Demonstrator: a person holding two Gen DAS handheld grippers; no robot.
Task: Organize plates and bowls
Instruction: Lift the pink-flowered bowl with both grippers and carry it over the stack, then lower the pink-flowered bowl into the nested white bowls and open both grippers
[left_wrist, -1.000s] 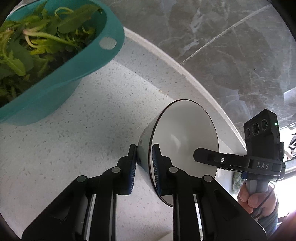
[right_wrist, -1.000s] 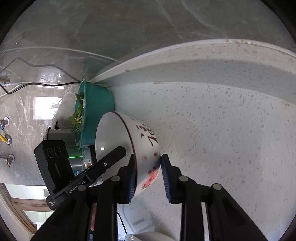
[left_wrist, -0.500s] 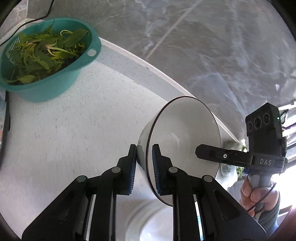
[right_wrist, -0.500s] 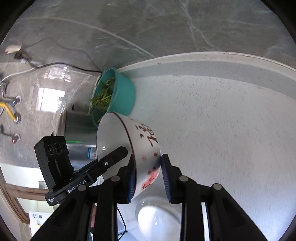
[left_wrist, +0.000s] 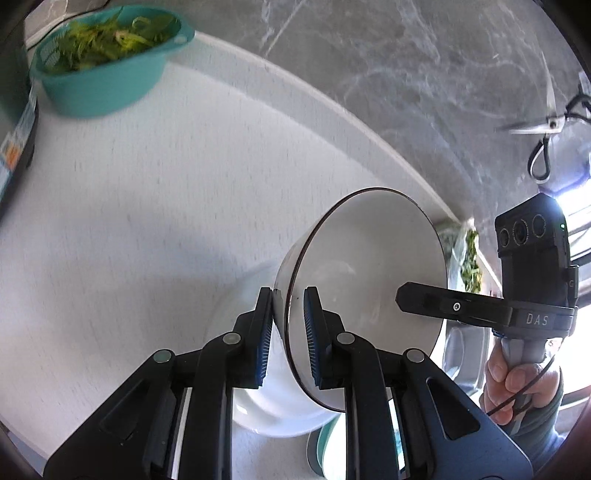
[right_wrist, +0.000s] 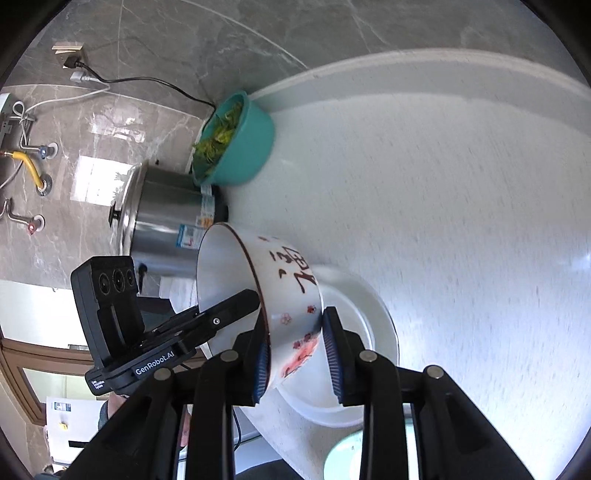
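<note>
The left tongs (left_wrist: 288, 332) were seen pinching the rim of a white bowl (left_wrist: 369, 273), one pad outside the wall and one inside. The same bowl (right_wrist: 280, 291), painted with dark characters and red flowers, was gripped at its opposite side by the right tongs (right_wrist: 295, 350), whose pads were pressed on the wall and foot. The bowl was held tilted on its side, clear of the bench (left_wrist: 147, 184), directly above a white plate (right_wrist: 373, 332) lying near the bench's front edge. A hand (left_wrist: 517, 380) was seen around the right tool's handle. Farther back, a steel pot (right_wrist: 162, 218) was placed at the bench's left end. Just beside it, against the grey marble wall (right_wrist: 184, 37), a teal basin (left_wrist: 107, 85) filled with leafy greens (left_wrist: 107, 44) was set.
</note>
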